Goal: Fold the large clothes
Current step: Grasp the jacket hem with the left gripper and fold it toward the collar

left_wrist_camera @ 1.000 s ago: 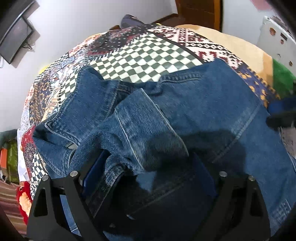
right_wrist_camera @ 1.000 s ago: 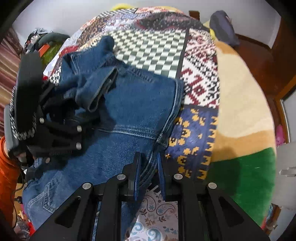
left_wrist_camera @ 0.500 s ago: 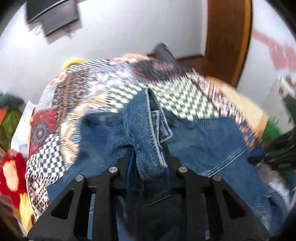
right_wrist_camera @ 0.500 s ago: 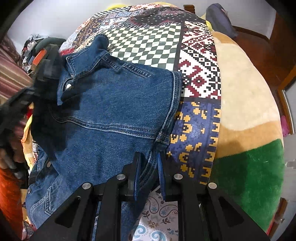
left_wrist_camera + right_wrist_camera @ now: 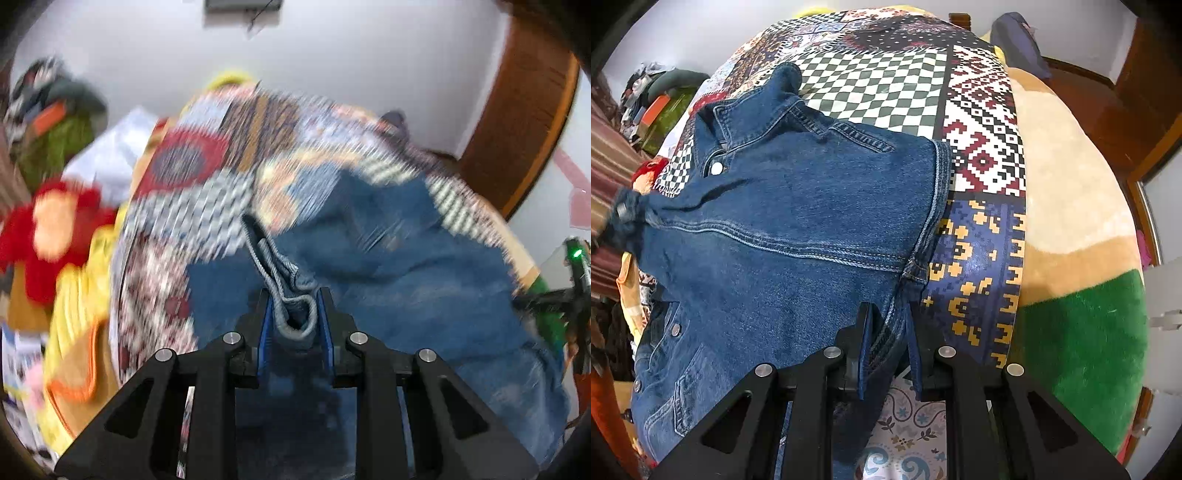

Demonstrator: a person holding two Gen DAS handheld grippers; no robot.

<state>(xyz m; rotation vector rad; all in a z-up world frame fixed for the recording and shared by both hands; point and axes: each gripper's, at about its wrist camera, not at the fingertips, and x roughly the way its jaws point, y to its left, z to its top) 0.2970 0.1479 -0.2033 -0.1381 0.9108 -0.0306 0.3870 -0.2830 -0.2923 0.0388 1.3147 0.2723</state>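
1. Spread over the patchwork bed cover of checkered and geometric panels (image 5: 905,85): a dark blue denim jacket with pale stitching and metal snap buttons (image 5: 798,221), lying mostly flat, collar towards the cover's far checkered panel.
2. At the jacket's near right edge, just below the sleeve seam: the right gripper (image 5: 888,343), black with blue-lined fingers (image 5: 865,347), jaws narrow and clamped on a fold of the denim hem.
3. Between those jaws: the jacket's side seam, running up and away from the fingertips towards the shoulder.
4. Beside the jacket's right edge: a navy panel with yellow motifs, then a plush blanket in beige and green (image 5: 1082,314) further right.
5. Below the jacket's near hem, under the right gripper: a pale floral-print cloth (image 5: 908,435).
6. In the left wrist view, heavily blurred: the left gripper (image 5: 295,314), jaws closing on a bunched denim edge with a grey stitched hem (image 5: 291,291), the fabric pinched between the blue pads (image 5: 264,325).
7. From that pinch: the denim rising in a narrow ridge above the fingertips, the rest of the jacket trailing right and away across the cover.
8. Left of the jacket, off the cover's edge: a red and yellow fleecy cloth (image 5: 62,236).
9. In the right wrist view, at the jacket's far left edge: a dark blurred shape, too smeared to identify.
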